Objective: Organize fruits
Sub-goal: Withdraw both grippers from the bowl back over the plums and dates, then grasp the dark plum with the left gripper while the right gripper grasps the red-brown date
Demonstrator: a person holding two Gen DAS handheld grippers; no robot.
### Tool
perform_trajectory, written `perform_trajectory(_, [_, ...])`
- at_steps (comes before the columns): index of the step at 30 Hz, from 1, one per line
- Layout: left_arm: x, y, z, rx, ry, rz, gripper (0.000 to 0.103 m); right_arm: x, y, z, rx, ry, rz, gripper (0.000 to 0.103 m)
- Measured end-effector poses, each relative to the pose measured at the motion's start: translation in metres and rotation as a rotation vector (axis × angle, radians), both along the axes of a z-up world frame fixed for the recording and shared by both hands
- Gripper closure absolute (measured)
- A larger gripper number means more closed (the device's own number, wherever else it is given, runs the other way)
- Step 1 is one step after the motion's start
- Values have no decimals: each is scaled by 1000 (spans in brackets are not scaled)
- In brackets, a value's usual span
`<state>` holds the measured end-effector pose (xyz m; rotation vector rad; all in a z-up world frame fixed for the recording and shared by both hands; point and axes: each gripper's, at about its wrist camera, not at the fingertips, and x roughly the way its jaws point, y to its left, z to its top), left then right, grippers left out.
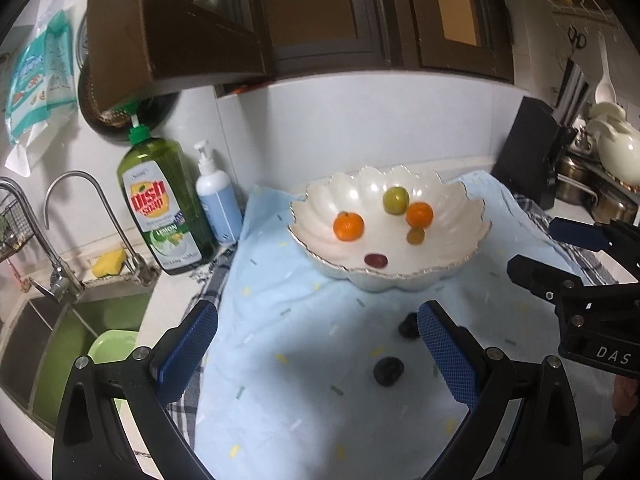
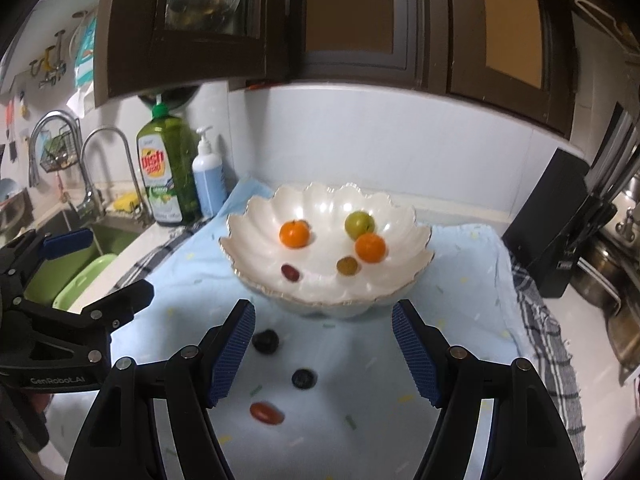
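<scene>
Both grippers hang over the pale blue cloth [image 2: 192, 280] that covers the tabletop, each tilted downward toward the white scalloped bowl [image 2: 256, 220].

The left gripper [image 1: 316, 352] has its jaws spread wide with nothing between the pads. One dark grape [image 1: 387, 370] lies on the cloth inside the gap, nearer the right-hand jaw, and a second dark grape [image 1: 408, 325] sits just beyond that jaw's tip, partly hidden behind it. The bowl lies straight ahead, past the jaw tips.

The right gripper [image 2: 324, 354] also has its jaws parted and grips nothing. Between them on the cloth lie a dark grape [image 2: 304, 378] and, closer to the gripper body, a red grape tomato [image 2: 267, 413]; another dark grape [image 2: 265, 341] rests just beside the tip of its left-hand jaw. Ahead of these jaws the bowl holds two oranges [image 2: 295, 234] [image 2: 370, 248], a green fruit [image 2: 359, 222], a small yellowish fruit [image 2: 347, 265] and a red grape [image 2: 289, 272].

Off to the left of both pairs of jaws stand a green dish soap bottle [image 1: 168, 208] and a white-and-blue pump bottle [image 1: 218, 200], with the sink [image 1: 60, 332] beyond.
</scene>
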<state>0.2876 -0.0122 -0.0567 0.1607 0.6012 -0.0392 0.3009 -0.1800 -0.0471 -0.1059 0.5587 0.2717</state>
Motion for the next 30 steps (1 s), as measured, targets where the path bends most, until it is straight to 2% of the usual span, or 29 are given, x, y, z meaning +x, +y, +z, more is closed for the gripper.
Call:
perform_trajectory(12, [-3,-7,-29,34,65,-63,8,-6,11,-35,-31,117,76,32])
perform_trajectory(19, [2,-12,-49,51,96,-104,12,-4,16,-57,-36,205,123,43])
perform_trajectory(30, [12,-20,-77,63,156,-170,21,1,19,-81,-38,285,163,54])
